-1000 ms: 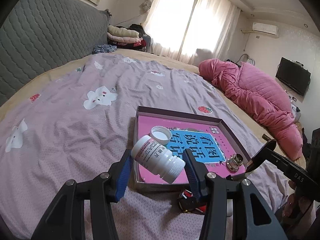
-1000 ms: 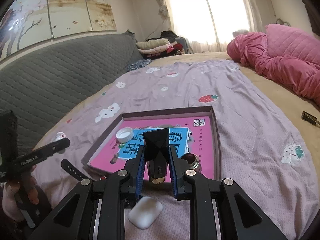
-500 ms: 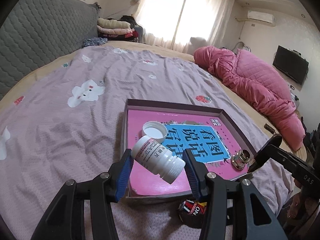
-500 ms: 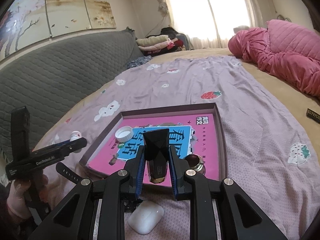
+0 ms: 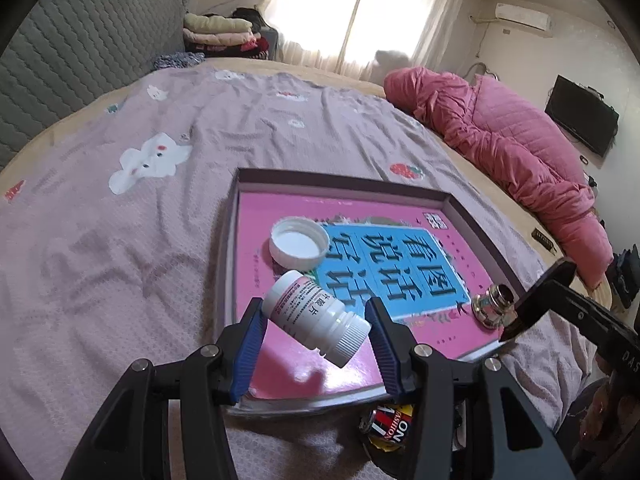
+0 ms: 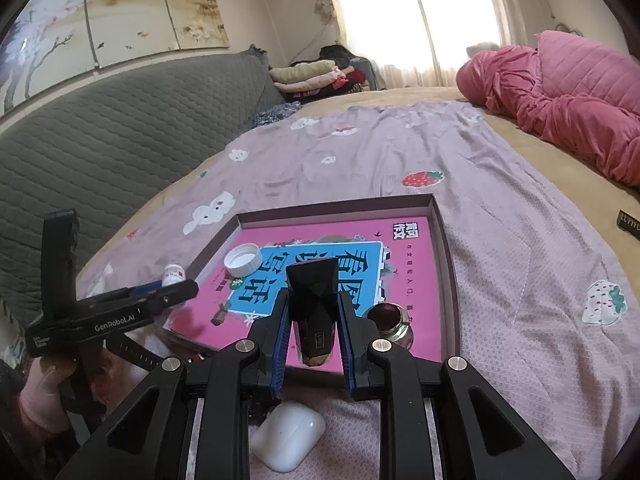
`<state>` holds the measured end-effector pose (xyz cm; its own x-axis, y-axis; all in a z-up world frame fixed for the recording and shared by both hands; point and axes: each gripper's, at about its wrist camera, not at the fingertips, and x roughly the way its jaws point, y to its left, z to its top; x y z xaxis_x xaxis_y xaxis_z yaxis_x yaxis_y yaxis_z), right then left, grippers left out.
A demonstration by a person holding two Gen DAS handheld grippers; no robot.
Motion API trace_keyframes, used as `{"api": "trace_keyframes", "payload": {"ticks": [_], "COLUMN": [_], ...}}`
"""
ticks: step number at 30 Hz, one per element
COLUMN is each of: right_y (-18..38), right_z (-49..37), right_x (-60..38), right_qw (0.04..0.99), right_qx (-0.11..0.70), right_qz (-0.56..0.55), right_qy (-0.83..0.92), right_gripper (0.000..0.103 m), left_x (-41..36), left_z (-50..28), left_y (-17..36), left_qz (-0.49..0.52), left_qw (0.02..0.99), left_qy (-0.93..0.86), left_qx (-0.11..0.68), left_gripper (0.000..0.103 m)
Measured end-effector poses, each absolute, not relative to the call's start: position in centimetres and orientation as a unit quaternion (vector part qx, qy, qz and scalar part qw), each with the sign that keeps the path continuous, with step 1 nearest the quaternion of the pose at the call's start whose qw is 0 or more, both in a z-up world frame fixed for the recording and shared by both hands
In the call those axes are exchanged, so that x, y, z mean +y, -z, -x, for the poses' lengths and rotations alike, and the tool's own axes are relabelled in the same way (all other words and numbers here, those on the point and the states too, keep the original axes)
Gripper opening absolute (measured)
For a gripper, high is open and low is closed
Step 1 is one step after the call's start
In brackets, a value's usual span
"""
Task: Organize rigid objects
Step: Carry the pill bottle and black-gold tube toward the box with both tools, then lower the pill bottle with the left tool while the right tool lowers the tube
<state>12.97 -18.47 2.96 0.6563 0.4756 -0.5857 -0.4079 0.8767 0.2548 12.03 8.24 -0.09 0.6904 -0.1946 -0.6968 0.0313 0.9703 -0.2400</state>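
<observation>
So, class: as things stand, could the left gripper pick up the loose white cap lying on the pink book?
Probably not yet. The left gripper is already shut on the white pill bottle, so its fingers are occupied. The white cap lies uncovered just beyond, on the pink book in the tray.

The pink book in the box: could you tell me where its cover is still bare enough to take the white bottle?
Free: the near left corner of the pink book, below the white cap, and the far strip along the box wall. The bed sheet left of the box is bare too. Crowded: the near right corner, with the metal-collared jar and the right tool holding a black faceted bottle.
</observation>
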Motion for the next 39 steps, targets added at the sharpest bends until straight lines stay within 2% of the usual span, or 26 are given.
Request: {"api": "trace_keyframes", "payload": {"ticks": [21,39], "right_y": [-1.4,0.8], "right_z": [-14.3,-16.4], "right_x": [-17.3,-14.5], "right_qw": [0.894,0.883], "right_qx": [0.367,0.392], "right_qz": [-0.040,-0.003], "right_qy": [-0.253,-0.258], "right_gripper": [0.023,0.024], "left_x": [7.0,6.8], "left_z": [-12.7,-13.0], "left_y": [1.9,2.0], "left_qz": [0.098,0.098], "left_qw": [0.896,0.894], "left_qy": [0.078,0.075], "left_qx": [0.427,0.430], "left_gripper": [0.051,0.051]}}
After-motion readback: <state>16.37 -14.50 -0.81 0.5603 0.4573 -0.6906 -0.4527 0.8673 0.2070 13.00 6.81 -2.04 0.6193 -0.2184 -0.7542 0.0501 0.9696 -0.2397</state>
